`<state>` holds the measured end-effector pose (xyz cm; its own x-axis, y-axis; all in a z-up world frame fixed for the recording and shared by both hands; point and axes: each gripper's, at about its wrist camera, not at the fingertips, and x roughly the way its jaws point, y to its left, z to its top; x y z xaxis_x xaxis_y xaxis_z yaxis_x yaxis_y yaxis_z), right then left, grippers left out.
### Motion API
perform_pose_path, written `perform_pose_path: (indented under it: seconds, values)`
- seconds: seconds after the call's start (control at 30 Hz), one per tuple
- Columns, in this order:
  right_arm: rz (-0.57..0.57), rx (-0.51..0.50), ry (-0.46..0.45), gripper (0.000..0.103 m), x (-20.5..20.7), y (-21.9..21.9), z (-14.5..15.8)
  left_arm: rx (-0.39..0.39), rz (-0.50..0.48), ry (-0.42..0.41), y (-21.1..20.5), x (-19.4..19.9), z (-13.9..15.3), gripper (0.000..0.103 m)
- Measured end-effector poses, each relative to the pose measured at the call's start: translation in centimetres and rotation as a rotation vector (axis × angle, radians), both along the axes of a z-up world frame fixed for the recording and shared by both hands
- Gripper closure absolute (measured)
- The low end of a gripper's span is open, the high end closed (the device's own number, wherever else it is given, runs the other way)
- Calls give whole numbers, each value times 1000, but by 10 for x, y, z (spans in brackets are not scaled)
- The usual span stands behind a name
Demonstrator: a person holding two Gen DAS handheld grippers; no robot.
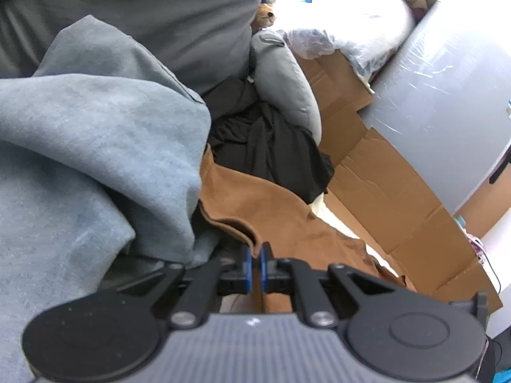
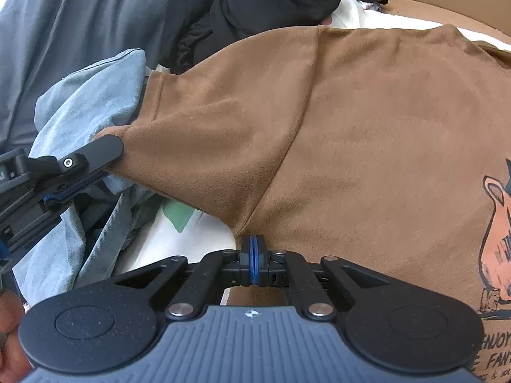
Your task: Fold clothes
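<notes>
Tools (image 1: 254,260) (image 2: 254,255) pinch brown shirt (image 2: 351,143) sleeve hem and underarm edge.

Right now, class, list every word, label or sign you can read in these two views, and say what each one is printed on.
"ENJOY" - partly cut off, on the brown shirt, under its cartoon print.
"FANT" - cut off by the picture's edge, on the line below.
A still smaller line under that is too small to read.
The small white mark on the right gripper is a symbol, not text.
Left wrist view: a label at the far right edge is too blurred to read.
</notes>
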<state>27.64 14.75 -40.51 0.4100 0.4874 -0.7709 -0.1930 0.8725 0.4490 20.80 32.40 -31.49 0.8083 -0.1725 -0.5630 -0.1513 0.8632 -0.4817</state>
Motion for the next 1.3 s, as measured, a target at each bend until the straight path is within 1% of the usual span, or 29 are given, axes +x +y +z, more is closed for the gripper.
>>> perform_pose_path:
  seconds: [0.1,0.2,0.3,0.43,0.53,0.7,0.87,1.1,1.13,1.17,1.2,1.3]
  values:
    - [-9,16,13,103,2,-2,-4,1,-15,-5,-3,-1,1,97]
    - [-19,27,20,103,3,-2,-6,-16,-18,-3,-5,-3,1,97]
    - [-14,38,8,103,1,1,-4,-21,-28,-4,-9,-4,2,97]
    - [-3,45,-3,103,-4,0,-2,-8,-31,-5,-12,-5,2,97]
    - [-18,63,23,103,-2,-5,-7,-11,-27,-4,-11,-5,2,97]
    - [-23,54,39,103,1,2,-14,-18,-36,-3,-14,-7,3,98]
    - [-57,99,64,99,2,-6,-24,-40,-56,-10,-20,-11,4,98]
    - [-45,83,46,98,-2,-5,-22,-79,-86,-6,-31,-15,1,98]
    - [-32,74,32,95,-3,-4,-20,-85,-85,-3,-32,-16,1,98]
    - [-2,61,4,94,-6,-3,-17,-92,-84,-1,-33,-17,1,98]
    - [27,47,-25,89,-9,-2,-14,-99,-84,2,-33,-18,0,98]
    - [31,55,-34,83,-14,-10,-10,-98,-82,0,-38,-20,1,98]
